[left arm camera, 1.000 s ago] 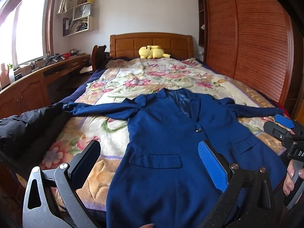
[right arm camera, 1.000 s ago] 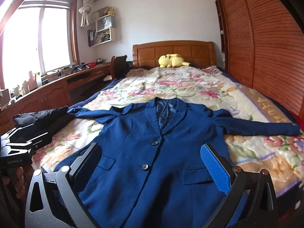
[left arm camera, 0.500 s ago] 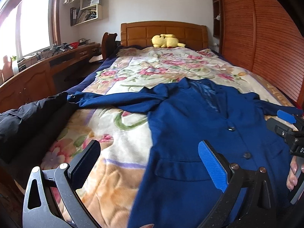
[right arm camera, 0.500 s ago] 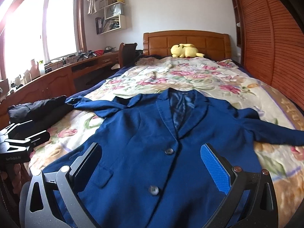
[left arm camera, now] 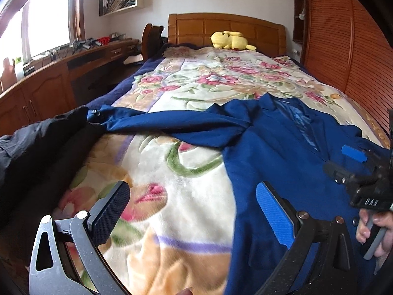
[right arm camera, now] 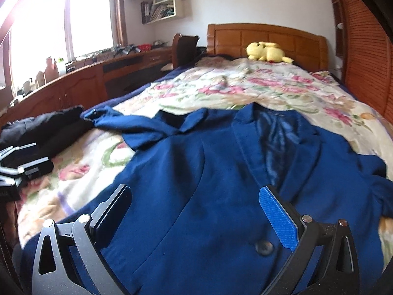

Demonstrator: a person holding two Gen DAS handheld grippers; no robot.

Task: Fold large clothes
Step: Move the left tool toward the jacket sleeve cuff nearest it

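Currently the blue blazer (right arm camera: pixel 221 172) lies face up and buttoned on the floral blanket (left arm camera: pixel 186 196) of the bed (left arm camera: pixel 228 28), one sleeve (left arm camera: pixel 167 125) stretched toward a black garment (left arm camera: pixel 41 142) at the bed's edge. Left gripper (left arm camera: pixel 191 211) spread wide, over blanket beside the blazer's edge, holding nothing. Right gripper (right arm camera: pixel 196 211) likewise released, over the blazer front. Yellow plush (right arm camera: pixel 267 51) by the headboard.

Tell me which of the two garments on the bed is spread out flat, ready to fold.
The blue blazer, laid front-up with a sleeve stretched sideways. The black garment lies bunched in a heap at the bed's left edge.
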